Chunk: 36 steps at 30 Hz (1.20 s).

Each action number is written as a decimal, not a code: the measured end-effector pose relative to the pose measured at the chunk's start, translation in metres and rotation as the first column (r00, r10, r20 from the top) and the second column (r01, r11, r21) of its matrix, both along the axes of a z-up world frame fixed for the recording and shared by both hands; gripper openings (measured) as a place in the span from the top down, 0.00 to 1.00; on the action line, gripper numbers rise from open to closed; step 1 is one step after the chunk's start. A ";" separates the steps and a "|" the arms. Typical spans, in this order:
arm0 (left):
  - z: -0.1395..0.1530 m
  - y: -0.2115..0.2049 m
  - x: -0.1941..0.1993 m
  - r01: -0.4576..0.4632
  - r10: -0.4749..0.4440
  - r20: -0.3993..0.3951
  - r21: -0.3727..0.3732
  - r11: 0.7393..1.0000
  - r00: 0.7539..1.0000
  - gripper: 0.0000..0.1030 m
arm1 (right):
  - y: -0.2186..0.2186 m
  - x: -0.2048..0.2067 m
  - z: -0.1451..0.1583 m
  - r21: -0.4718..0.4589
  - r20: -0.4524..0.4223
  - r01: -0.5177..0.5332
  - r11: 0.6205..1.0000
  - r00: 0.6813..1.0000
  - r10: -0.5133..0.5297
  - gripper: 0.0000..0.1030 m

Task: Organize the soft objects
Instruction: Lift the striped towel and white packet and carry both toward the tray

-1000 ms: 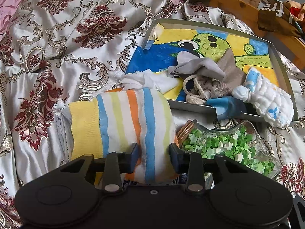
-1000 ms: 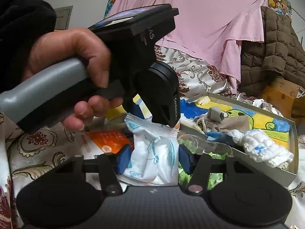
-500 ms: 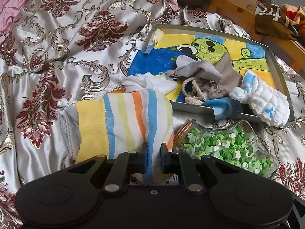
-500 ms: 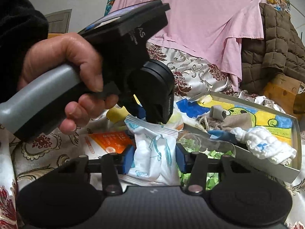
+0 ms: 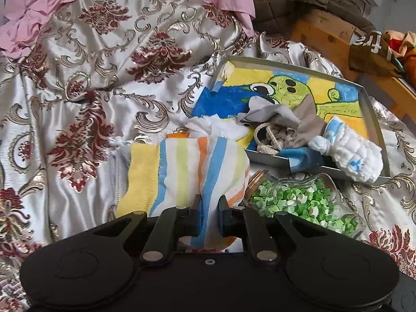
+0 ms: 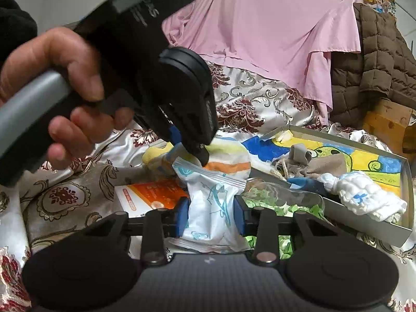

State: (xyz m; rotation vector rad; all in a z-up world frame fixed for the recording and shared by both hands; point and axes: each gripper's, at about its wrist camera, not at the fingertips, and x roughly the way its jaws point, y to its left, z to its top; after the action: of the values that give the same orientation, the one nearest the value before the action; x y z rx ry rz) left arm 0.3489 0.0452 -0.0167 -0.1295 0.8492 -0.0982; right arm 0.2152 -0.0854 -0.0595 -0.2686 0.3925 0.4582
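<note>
**userA:** Left gripper (image 5: 210, 215) is clamped tight on a fold of the striped sock (image 5: 197, 166) — white w/ blue, orange and yellow stripes, yellow cuff. Pads are nearly together w/ just the fabric pinched between. Sock sits on the brocade bedspread (image 5: 85, 98), right beside the tray's near-left corner, touching the glass jar (image 5: 304, 202) of green paper stars on its right.

**userB:** And the right gripper (image 6: 210, 215)?

**userA:** Jaws are closing on a white sealed packet (image 6: 212, 208) w/ light blue print. Blue pads are pressing both sides of it already, so it's gripped. Packet lies partly over an orange-and-white box (image 6: 150, 195), w/ the jar just to its right. From that cam you also see the person's hand (image 6: 62, 96) wrapped round the grey handle of the left gripper, black sleeve at the top-left corner.

**userB:** What's in the tray?

**userA:** Grey tray (image 5: 374, 122) w/ a cartoon drawing as liner. Inside: a grey-beige cloth pouch (image 5: 291, 119) w/ a rope cord, a white knotted towel (image 5: 351, 156) hanging over the near edge, plus a white crumpled cloth (image 5: 218, 127) at the left corner. Behind: pink sheet (image 6: 273, 26) and brown quilted jacket (image 6: 382, 59).
</note>
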 end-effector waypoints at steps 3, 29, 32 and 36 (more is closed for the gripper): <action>0.008 0.001 -0.010 -0.002 0.002 0.010 0.000 1.000 1.000 0.88 | -0.002 -0.003 0.005 0.007 0.016 0.000 1.000 1.000 0.000 0.64; 0.085 -0.023 -0.080 0.046 -0.043 0.054 -0.048 0.998 0.998 0.89 | -0.050 -0.024 0.057 0.137 0.098 0.128 0.982 0.985 -0.142 0.65; 0.092 -0.027 -0.080 0.061 -0.055 0.072 -0.083 0.995 0.996 0.89 | -0.059 -0.023 0.061 0.159 0.096 0.145 0.977 0.982 -0.161 0.65; 0.100 -0.034 -0.076 0.076 -0.065 0.094 -0.111 0.991 0.993 0.89 | -0.070 -0.021 0.065 0.183 0.095 0.166 0.969 0.978 -0.185 0.65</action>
State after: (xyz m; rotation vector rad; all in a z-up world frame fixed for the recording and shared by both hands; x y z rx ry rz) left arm 0.2731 0.0116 0.0829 -0.2017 0.7580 -0.2180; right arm 0.1944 -0.1552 0.0051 -0.0881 0.2620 0.2988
